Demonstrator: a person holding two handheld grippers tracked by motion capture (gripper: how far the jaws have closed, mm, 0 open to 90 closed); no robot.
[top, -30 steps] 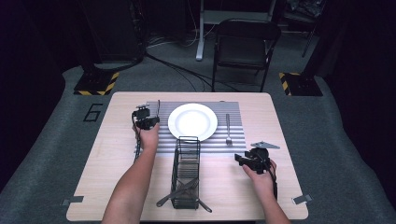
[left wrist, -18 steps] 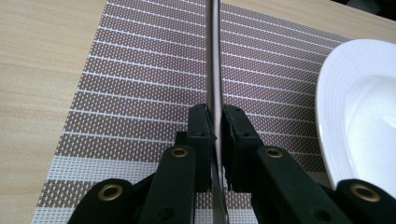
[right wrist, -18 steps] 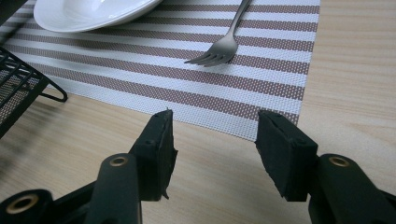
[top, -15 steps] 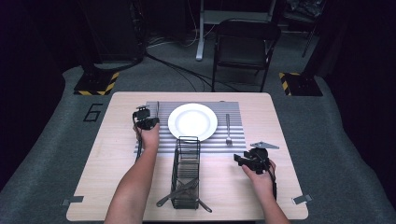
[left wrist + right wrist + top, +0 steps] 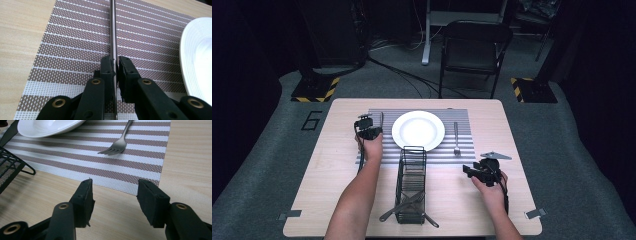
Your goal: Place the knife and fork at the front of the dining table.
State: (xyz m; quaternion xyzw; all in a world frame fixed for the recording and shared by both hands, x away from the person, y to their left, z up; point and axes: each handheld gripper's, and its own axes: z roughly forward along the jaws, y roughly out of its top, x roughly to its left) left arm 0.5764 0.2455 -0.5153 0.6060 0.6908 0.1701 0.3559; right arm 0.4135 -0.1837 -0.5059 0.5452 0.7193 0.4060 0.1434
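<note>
Near the placemat's point(image 5: 377, 117) left edge, left gripper point(image 5: 114, 65) pinches the knife point(image 5: 113, 30); lower flat, parallel to plate point(image 5: 197, 50); right gripper point(image 5: 114, 195) idles agape.

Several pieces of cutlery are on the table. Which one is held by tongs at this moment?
The thin metal utensil left of the white plate, pinched edge-on in the left tongs. The fork right of the plate lies free, and the others sit in the black wire caddy.
</note>
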